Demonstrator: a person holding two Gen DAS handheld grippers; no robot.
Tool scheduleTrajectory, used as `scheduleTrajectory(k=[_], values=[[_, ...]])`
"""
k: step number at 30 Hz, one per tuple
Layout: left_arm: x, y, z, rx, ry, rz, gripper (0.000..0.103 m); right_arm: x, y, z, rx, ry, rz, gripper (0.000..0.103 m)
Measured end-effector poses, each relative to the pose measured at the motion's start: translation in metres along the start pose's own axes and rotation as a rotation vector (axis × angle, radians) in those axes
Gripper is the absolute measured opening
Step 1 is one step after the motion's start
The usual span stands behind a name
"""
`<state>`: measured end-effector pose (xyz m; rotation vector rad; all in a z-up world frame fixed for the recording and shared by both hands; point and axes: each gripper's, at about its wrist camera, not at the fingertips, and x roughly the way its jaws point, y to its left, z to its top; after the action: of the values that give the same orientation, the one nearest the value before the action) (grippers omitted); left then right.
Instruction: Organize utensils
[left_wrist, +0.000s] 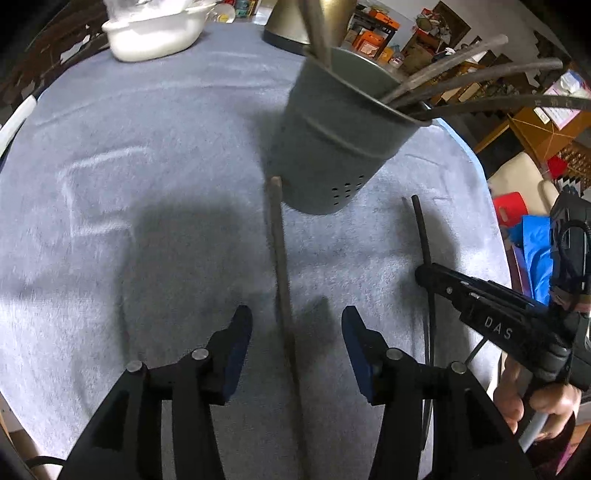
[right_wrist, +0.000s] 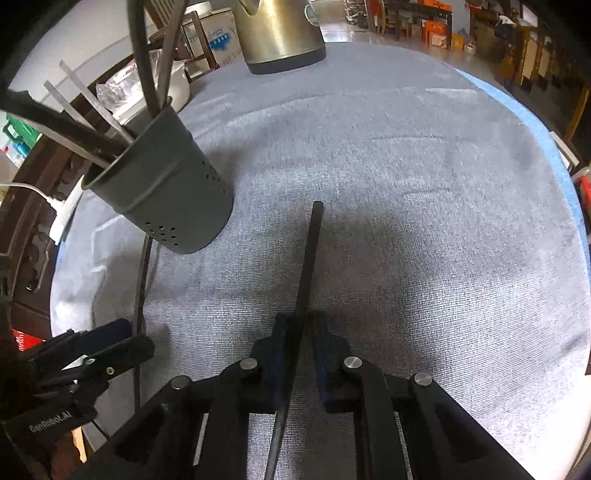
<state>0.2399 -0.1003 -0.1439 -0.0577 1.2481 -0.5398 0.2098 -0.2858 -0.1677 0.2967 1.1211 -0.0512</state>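
While standing upright on cloth (left_wrist: 147, 221), holder (left_wrist: 332, 140) already keeps several handles. Right gripper (right_wrist: 299, 332) narrowed onto dark utensil (right_wrist: 310, 258), ready for lifting; left gripper (left_wrist: 297, 328) wide, straddling brown utensil (left_wrist: 279, 240), untouched.

Grey-blue cloth (left_wrist: 147, 177) spread across the table. Brass-coloured kettle (right_wrist: 277, 33) with black base at the far edge. White dish (left_wrist: 155, 33) at the far left corner. Cluttered shelves and cardboard boxes (left_wrist: 373, 40) beyond.
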Motion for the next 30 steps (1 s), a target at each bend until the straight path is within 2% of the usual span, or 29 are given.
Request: scheduleTrajectory(k=[6,12,17,19,21,24,28,30], values=[[0.000,0.009,0.002,-0.039,0.022,0.016,0.051,-0.001,-0.002,-0.003,0.027,0.002,0.020,0.016],[0.008,-0.007,0.010,-0.005,0.034,0.082,0.051,0.000,-0.010,-0.001,0.070,0.019,0.055,0.016],[0.017,-0.018,0.020,0.037,0.050,0.130,0.049,0.003,-0.008,0.002,0.067,0.043,0.041,0.016],[0.020,-0.024,0.021,0.067,0.048,0.155,0.044,0.005,-0.007,0.005,0.073,0.054,0.036,0.018],[0.024,-0.029,0.023,0.095,0.042,0.173,0.031,0.005,-0.005,0.006,0.071,0.058,0.021,0.018],[0.026,-0.029,0.025,0.109,0.030,0.185,0.020,0.005,-0.002,0.007,0.055,0.047,-0.003,0.018],[0.023,-0.021,0.025,0.110,0.018,0.169,0.012,0.005,0.007,0.008,-0.003,0.028,-0.049,0.017],[0.023,-0.020,0.025,0.109,0.012,0.159,0.009,0.005,0.008,0.008,-0.019,0.021,-0.071,0.013]])
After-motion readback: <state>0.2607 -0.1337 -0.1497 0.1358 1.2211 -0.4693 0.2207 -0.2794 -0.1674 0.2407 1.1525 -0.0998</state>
